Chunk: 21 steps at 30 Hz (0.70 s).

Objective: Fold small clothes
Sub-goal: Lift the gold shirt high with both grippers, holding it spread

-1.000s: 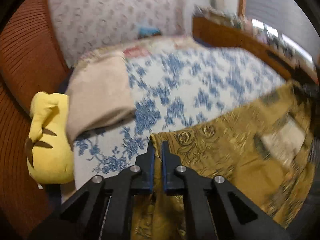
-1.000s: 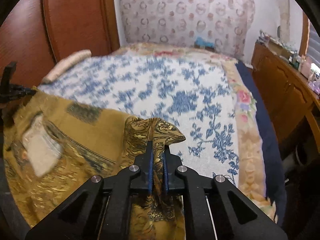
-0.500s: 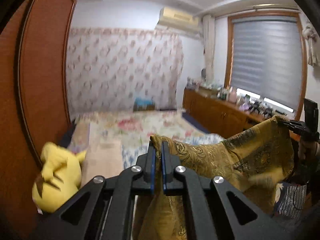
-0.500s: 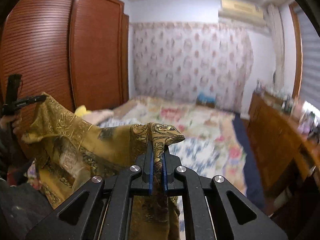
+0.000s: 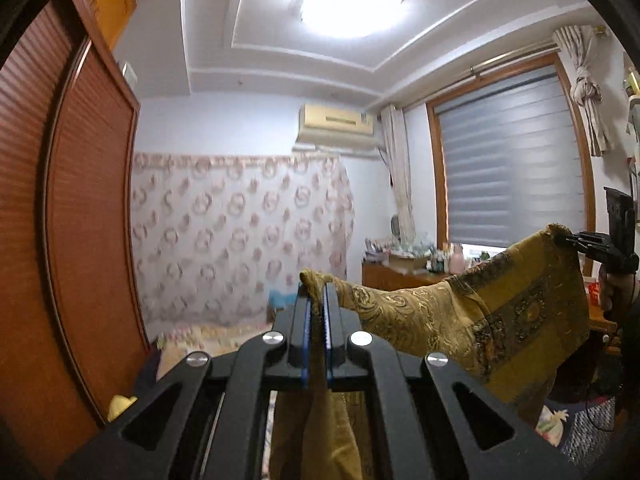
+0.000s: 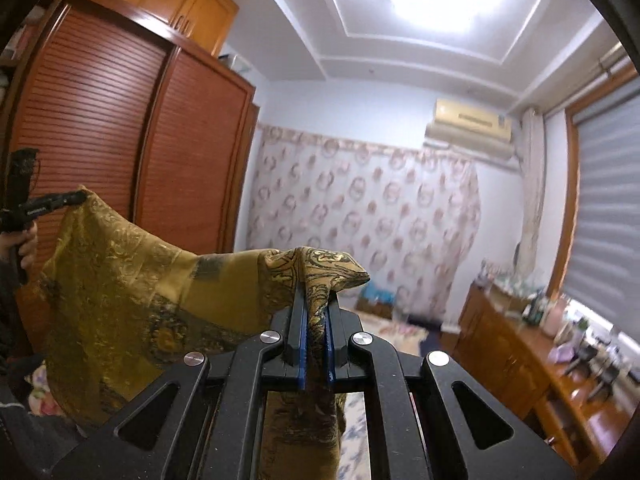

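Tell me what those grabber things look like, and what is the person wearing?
Each gripper, the left gripper and the right gripper, is matte black with two flat fingers lined with blue pads, shiny round silver bolts and triangle-shaped cutouts. Seen across the room, each has a black pistol-style handle. A dark sleeve shows; no markings are readable.
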Available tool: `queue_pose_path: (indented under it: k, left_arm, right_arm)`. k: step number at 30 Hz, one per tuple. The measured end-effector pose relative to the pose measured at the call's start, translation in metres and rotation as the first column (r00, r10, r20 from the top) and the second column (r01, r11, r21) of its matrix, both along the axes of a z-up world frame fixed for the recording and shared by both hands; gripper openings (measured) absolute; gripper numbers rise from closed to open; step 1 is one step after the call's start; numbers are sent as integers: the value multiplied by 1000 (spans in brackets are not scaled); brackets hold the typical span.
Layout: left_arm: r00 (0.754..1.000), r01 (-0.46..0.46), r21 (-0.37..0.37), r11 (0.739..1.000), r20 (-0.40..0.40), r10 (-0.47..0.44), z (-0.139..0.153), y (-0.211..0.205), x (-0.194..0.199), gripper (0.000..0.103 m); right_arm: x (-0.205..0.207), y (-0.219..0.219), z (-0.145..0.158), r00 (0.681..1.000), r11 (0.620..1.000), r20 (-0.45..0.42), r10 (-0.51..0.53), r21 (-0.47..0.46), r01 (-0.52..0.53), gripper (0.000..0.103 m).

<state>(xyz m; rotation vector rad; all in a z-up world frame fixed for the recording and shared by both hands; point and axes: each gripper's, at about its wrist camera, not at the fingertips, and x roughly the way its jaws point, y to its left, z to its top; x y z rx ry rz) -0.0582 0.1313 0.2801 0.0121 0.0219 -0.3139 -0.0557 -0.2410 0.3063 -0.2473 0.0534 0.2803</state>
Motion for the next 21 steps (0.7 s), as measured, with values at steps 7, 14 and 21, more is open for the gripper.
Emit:
queue_pose_path:
  k: [7,14,21]
  left_arm:
    - [997,-33,6,999,69,33,34,15,-6,2]
    - [996,-81,26,996,-22,82,5,5,53,2]
    - [963,-125,67,990,-230,138,-105,-3,188,2]
  right_arm:
    - [-7,0,29,999,999,48,-18,-28,20,4]
    - [64,-8,-4,997,997,-49,-52,-54,49,4]
    - [211,-21,-125,956,998,-289,-50,-57,35,4]
